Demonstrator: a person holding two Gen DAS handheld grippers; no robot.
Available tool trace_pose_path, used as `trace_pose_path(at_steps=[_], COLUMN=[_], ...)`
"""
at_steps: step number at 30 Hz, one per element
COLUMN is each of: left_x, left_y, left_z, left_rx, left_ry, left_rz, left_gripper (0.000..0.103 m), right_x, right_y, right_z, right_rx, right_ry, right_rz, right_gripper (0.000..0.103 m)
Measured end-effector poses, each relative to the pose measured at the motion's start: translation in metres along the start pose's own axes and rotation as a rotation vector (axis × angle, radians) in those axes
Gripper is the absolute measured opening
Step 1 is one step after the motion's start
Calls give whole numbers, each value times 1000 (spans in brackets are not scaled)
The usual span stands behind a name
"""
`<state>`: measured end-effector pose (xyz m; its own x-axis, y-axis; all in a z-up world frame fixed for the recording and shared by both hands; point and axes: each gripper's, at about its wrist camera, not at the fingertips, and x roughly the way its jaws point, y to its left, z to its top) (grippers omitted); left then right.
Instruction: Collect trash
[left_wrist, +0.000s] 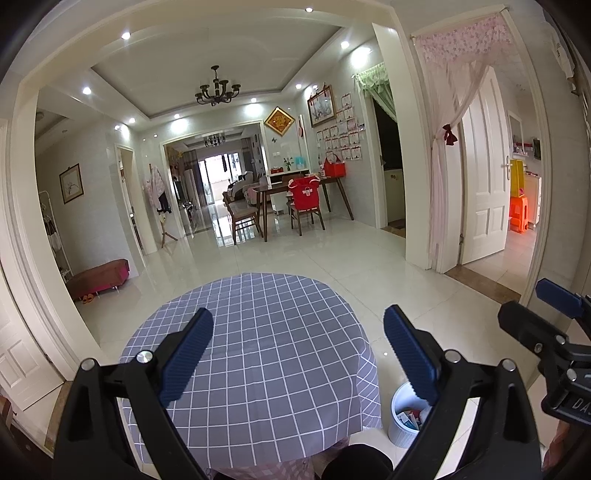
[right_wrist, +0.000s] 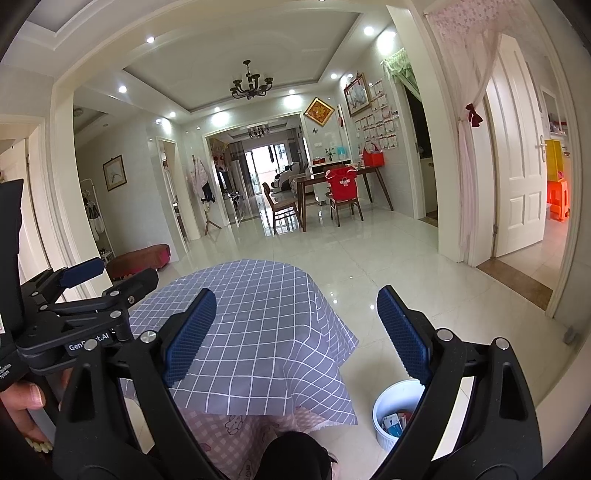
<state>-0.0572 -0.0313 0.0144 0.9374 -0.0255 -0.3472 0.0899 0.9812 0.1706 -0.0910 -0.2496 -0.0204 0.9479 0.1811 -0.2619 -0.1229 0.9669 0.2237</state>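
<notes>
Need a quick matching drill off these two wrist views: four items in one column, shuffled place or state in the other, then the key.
Items:
1. tablecloth
2. wastebasket
3. left gripper
4. red garment

Place or state:
A. draped over a dining chair's back
B. on the floor right of the table, trash inside
C. grey-blue with a white grid, covering the table
D. fingers wide apart, nothing between them

Pairs: 1-C, 2-B, 3-D, 4-A
</notes>
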Motion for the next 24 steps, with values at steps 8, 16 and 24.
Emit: trace_pose_path(at_steps=[8,16,24], left_x=[6,11,18], left_y=[-4,-8,-10], left_z=[-1,-2,-7], left_rx=[5,10,10], left_ry=[7,14,22], left_rz=[-8,-12,-11], left_gripper=[92,92,92], right_x=[4,12,23], right_y=[3,2,0], right_z=[-1,-2,-3], right_rx=[2,7,11], right_ry=[13,30,50], right_rz=[-5,-9,-7], right_gripper=[87,87,87])
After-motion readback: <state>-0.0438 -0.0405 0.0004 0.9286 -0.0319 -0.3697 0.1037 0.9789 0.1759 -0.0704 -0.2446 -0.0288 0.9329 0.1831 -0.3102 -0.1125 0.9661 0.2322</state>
